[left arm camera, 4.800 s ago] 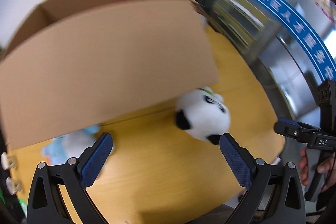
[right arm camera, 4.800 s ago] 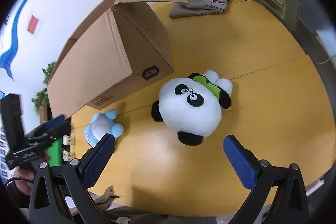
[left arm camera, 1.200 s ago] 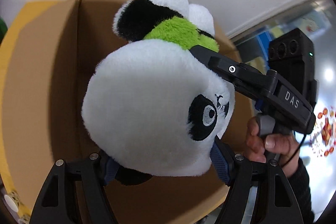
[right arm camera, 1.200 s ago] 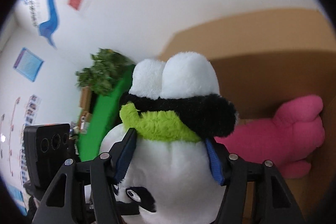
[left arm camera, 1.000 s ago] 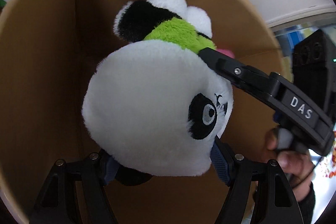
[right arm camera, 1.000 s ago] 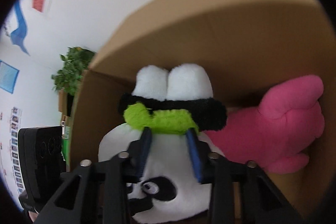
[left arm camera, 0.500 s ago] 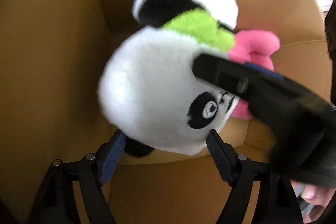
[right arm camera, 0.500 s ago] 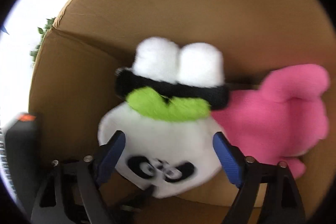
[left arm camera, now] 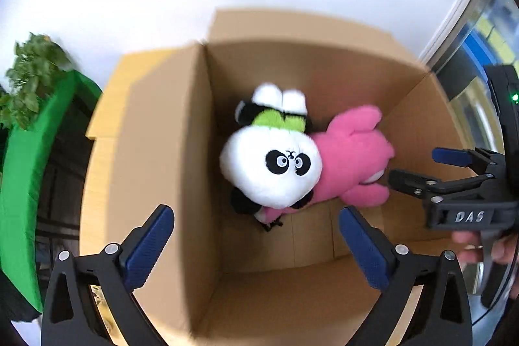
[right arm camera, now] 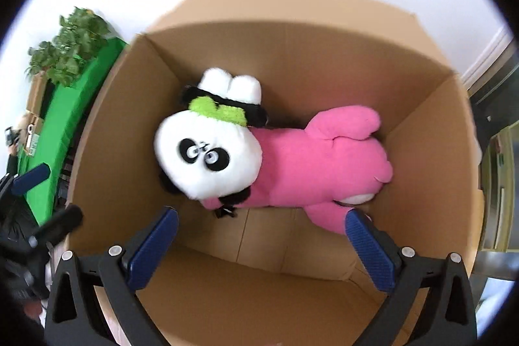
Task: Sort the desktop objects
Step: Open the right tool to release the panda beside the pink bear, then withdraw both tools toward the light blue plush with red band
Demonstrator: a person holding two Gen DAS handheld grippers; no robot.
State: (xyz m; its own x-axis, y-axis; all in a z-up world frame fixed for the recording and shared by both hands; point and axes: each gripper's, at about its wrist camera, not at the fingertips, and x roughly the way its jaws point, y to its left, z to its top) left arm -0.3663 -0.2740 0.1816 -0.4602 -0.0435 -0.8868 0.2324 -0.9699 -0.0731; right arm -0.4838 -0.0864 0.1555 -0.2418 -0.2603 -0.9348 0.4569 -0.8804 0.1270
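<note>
Released a moment ago, the panda (left arm camera: 271,166) now lies inside the cardboard box (left arm camera: 168,151), leaning on the pink plush toy (left arm camera: 352,164). Both the left gripper (left arm camera: 256,240) and right gripper (right arm camera: 261,240) hover above, jaws apart.

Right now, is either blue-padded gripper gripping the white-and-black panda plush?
No: the panda plush lies in the brown cardboard box against the pink plush, with both grippers open and clear.
</note>
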